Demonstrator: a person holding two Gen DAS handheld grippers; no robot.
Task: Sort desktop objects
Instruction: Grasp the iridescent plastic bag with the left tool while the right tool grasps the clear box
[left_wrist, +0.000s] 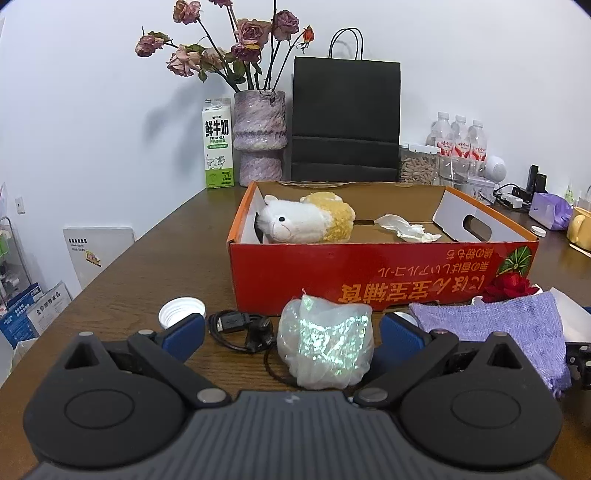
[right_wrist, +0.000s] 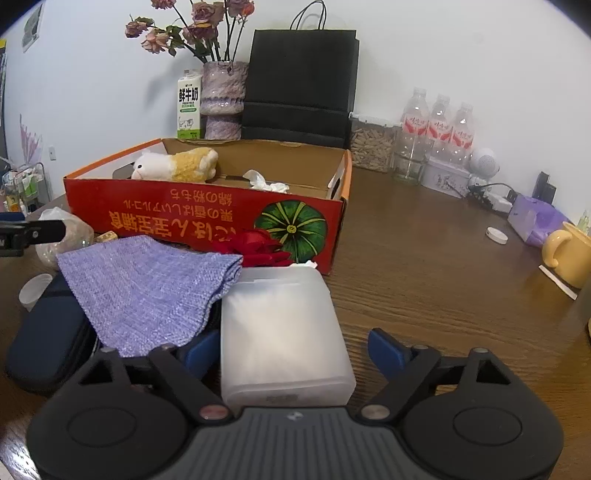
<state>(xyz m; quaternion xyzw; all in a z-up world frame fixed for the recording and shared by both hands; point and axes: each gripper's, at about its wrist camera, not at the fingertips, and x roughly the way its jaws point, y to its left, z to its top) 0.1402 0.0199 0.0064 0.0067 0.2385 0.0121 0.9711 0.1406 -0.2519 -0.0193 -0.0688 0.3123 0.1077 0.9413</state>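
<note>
My left gripper (left_wrist: 291, 334) is open around a crumpled iridescent plastic bag (left_wrist: 325, 343) on the wooden table; its blue pads stand clear of the bag on the left. A black cable (left_wrist: 240, 328) and a white cap (left_wrist: 181, 310) lie beside it. My right gripper (right_wrist: 295, 350) is open around a frosted white plastic box (right_wrist: 284, 332), with a gap at the right pad. A purple knitted cloth (right_wrist: 147, 288) overlaps a dark blue case (right_wrist: 48, 339). The red cardboard box (left_wrist: 369, 280) holds a plush toy (left_wrist: 306, 221) and a crumpled tissue (left_wrist: 406, 227).
Along the back wall stand a milk carton (left_wrist: 218, 144), a vase of dried roses (left_wrist: 260, 136), a black paper bag (left_wrist: 345, 122) and water bottles (right_wrist: 437, 129). A yellow mug (right_wrist: 569, 254), a purple pack (right_wrist: 535, 221) and a small white lid (right_wrist: 496, 235) sit at the right.
</note>
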